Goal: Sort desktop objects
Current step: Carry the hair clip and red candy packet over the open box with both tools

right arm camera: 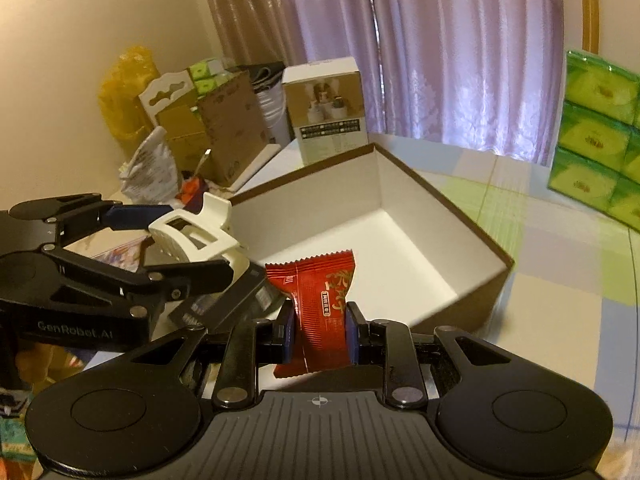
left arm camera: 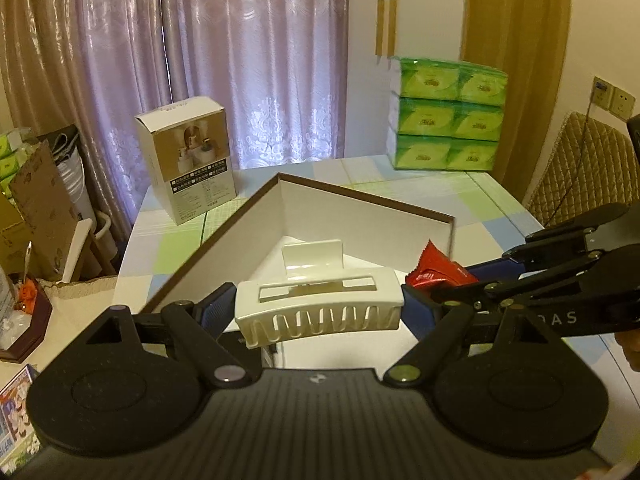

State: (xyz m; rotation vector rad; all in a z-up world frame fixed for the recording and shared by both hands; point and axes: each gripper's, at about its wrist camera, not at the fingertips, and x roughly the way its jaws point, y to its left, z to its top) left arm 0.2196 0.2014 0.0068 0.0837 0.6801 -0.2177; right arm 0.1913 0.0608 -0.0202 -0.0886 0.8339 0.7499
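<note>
My left gripper (left arm camera: 320,312) is shut on a white hair claw clip (left arm camera: 318,306), held above the near corner of a brown box with a white inside (left arm camera: 248,252). From the right wrist view the same clip (right arm camera: 192,236) hangs at the box's left rim. My right gripper (right arm camera: 318,334) is shut on a red snack packet (right arm camera: 316,308), upright between its blue pads (right arm camera: 286,334), just over the near edge of the box (right arm camera: 404,208). The packet (left arm camera: 438,270) and the right gripper (left arm camera: 460,284) show at the right in the left wrist view. Nothing lies on the visible box floor.
A white-and-tan product carton (left arm camera: 188,160) stands on the table behind the box. Stacked green tissue packs (left arm camera: 444,116) sit at the far right. Cardboard boxes and bags (right arm camera: 192,120) pile beside the table's left edge. A quilted chair back (left arm camera: 588,172) is on the right.
</note>
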